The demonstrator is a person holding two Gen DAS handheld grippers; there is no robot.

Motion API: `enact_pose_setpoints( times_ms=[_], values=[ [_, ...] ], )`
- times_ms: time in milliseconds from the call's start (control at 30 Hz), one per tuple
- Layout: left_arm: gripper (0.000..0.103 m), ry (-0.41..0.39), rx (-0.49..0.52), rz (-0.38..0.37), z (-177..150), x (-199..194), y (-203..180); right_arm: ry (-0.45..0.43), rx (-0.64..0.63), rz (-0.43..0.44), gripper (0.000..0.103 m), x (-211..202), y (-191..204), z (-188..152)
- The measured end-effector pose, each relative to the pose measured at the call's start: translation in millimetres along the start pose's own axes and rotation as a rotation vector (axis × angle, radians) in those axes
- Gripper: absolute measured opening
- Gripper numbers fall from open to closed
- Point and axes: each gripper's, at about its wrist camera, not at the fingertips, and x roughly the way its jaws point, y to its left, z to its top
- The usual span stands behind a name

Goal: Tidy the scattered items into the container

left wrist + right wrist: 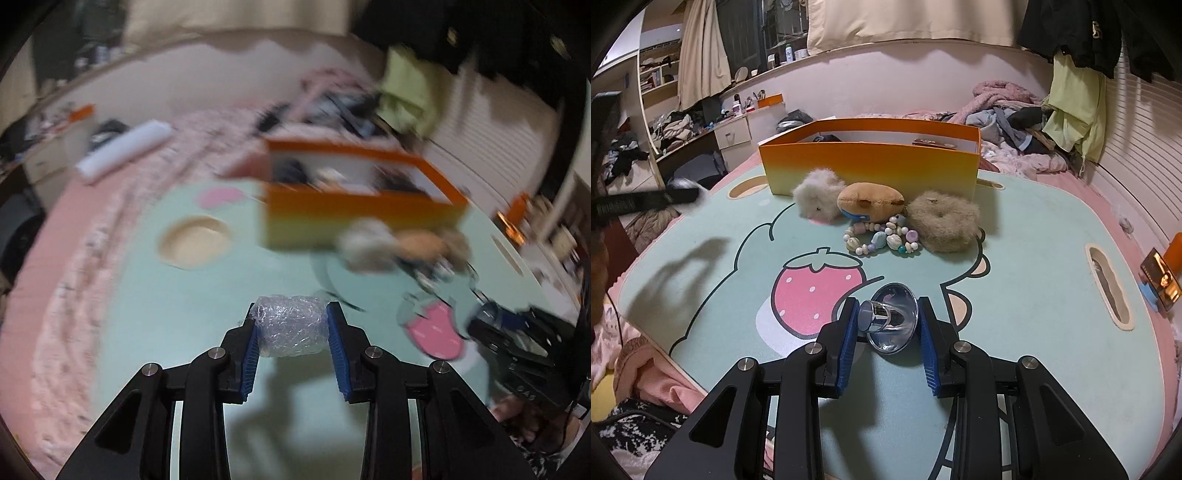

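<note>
My left gripper is shut on a bundle of clear bubble wrap, held above the mint table board; this view is motion-blurred. The orange box stands ahead with several things inside. My right gripper is shut on a clear funnel-shaped piece with a chrome stub, low over the board. In front of the orange box lie a grey fluffy toy, a tan plush, a beige fluffy ring and a bead bracelet.
The board rests on a pink bed and has a slot handle at the right. Heaped clothes lie behind the box. A white roll lies at the far left. A desk stands beyond the bed.
</note>
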Motion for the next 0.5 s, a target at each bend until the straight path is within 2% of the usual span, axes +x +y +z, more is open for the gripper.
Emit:
enact_pose_setpoints(
  times_ms=[67, 167, 200, 267, 333, 367, 400, 500],
  values=[
    [0.032, 0.021, 0.001, -0.028, -2.3, 11.0, -19.4, 0.000, -0.004, -0.004, 0.032, -0.1, 0.5, -0.1],
    [0.036, 0.021, -0.021, -0.018, -9.4, 23.1, -28.3, -0.001, -0.003, -0.003, 0.032, -0.3, 1.1, -0.3],
    [0.042, 0.011, -0.037, -0.005, -11.1, 26.2, -28.0, -0.001, -0.003, -0.003, 0.033, -0.3, 1.4, -0.3],
    [0.061, -0.021, -0.052, 0.015, -15.2, 24.9, -29.0, 0.000, -0.004, 0.002, 0.036, 0.2, 1.2, -0.2],
    [0.094, -0.030, -0.057, 0.029, -16.4, 29.1, -31.2, 0.000, -0.009, 0.002, 0.049, 0.5, 2.2, -0.2],
    [0.096, -0.024, -0.052, 0.035, -17.9, 30.4, -32.4, 0.004, -0.013, -0.008, 0.068, 1.4, 3.3, -0.2],
    [0.096, -0.024, -0.042, 0.042, -19.8, 30.4, -32.9, 0.010, -0.014, -0.015, 0.080, 2.6, 3.5, -0.5],
    [0.096, -0.027, -0.021, 0.063, -22.0, 31.6, -36.2, 0.012, -0.006, -0.011, 0.080, 3.4, 3.0, -0.6]
  ],
)
